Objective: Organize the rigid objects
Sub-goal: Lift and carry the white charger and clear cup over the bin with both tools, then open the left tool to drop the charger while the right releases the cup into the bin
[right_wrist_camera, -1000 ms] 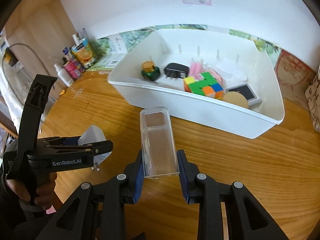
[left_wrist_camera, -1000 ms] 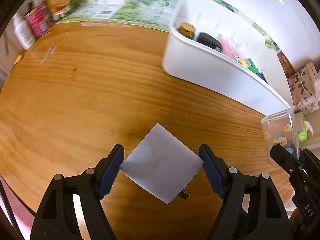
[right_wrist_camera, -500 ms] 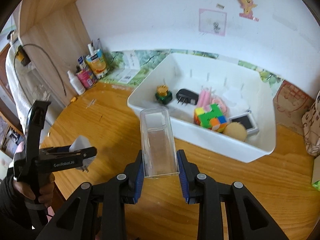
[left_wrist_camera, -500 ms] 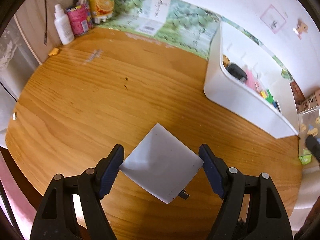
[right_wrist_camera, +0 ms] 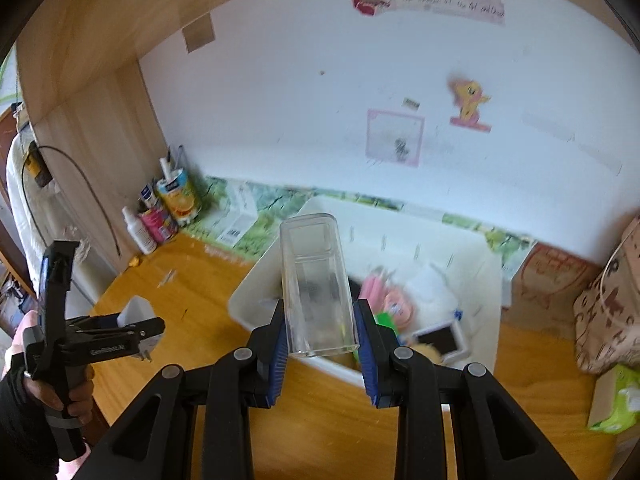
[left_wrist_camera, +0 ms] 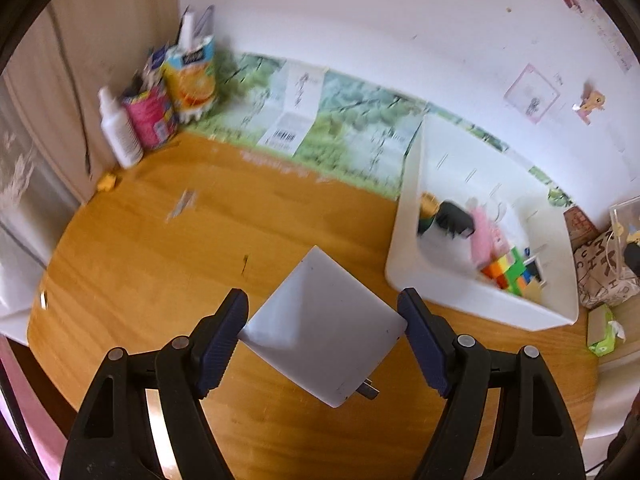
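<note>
Both tools are loaded and carried above the round wooden table (left_wrist_camera: 168, 248). The left gripper (left_wrist_camera: 322, 322) is clamped on a flat white square plug-in charger (left_wrist_camera: 320, 328), held corner to corner between the blue pads, its metal prongs pointing down toward the near edge. The right gripper (right_wrist_camera: 322, 334) is clenched on a clear rectangular plastic box (right_wrist_camera: 316, 284), which stands up between the jaws with its far end raised over the bin.

The white rectangular plastic storage bin (left_wrist_camera: 440, 280) sits at the far right of the table against the wall. It already holds several items: a black plug adapter (left_wrist_camera: 454, 218), a small green bottle with a gold cap (left_wrist_camera: 426, 210), pink objects (left_wrist_camera: 486, 236), a multicoloured puzzle cube (left_wrist_camera: 510, 272) and a small dark-screened device (right_wrist_camera: 440, 338) (the motion blur leaves the rest unclear).

Assessment: the sorting appears well advanced. The tabletop outside the bin shows no other loose rigid object, so the two held items look like the last ones. Neither is yet in the bin. The clear box is already over its near wall; the charger hangs over bare wood to the left, well apart from the bin.

Bottles and cartons (left_wrist_camera: 160, 100) stand in the far left corner, untouched.
</note>
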Available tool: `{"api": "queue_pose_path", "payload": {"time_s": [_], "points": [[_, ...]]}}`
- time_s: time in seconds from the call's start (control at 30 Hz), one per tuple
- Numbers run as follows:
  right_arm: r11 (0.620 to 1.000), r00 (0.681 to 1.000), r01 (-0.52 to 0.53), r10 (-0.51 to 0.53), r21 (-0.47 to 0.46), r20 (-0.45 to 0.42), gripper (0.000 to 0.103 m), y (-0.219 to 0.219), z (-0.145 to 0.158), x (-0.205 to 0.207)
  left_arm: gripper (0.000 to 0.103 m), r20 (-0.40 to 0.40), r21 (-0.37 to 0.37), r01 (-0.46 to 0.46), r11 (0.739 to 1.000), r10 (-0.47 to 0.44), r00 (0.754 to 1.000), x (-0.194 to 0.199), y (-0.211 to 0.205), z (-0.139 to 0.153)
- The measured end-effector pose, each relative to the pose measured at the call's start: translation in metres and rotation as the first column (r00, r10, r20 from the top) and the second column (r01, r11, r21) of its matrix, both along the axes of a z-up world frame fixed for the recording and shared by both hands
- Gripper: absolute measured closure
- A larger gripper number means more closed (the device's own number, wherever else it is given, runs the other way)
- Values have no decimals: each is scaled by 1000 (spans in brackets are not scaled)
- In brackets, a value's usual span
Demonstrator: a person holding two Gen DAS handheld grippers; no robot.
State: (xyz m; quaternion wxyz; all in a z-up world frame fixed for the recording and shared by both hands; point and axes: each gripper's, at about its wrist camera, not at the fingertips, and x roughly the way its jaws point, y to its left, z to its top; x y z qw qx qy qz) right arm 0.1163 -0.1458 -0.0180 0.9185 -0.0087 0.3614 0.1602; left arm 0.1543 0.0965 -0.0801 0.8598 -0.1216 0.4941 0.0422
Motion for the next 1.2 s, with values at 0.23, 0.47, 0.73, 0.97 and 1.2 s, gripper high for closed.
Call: {"api": "queue_pose_path", "payload": {"time_s": [0.23,0.47,0.73,0.97,1.2], "points": [[1000,1000,16,-16,5,16,72,-14,-5,20,23,54,-11,52,999,-51,997,32,-24,16],[999,999,14,-13,35,-36,72,-24,-27,45,23,64,-54,128,990,-125,990,67,-56,15],[997,992,41,-33,59,-120,71,-40,-61,73,23,49,-86,203,975,-200,979,100,-92,-1],[990,983,96,-78,102,-168,71,-59,-78,83,23,31,-81,252,964,-250,968,118,-118,-5],[984,976,130,-106,121,-190,61,-73,-84,85,23,-8,-92,267,959,-268,963,120,-129,-12]]}}
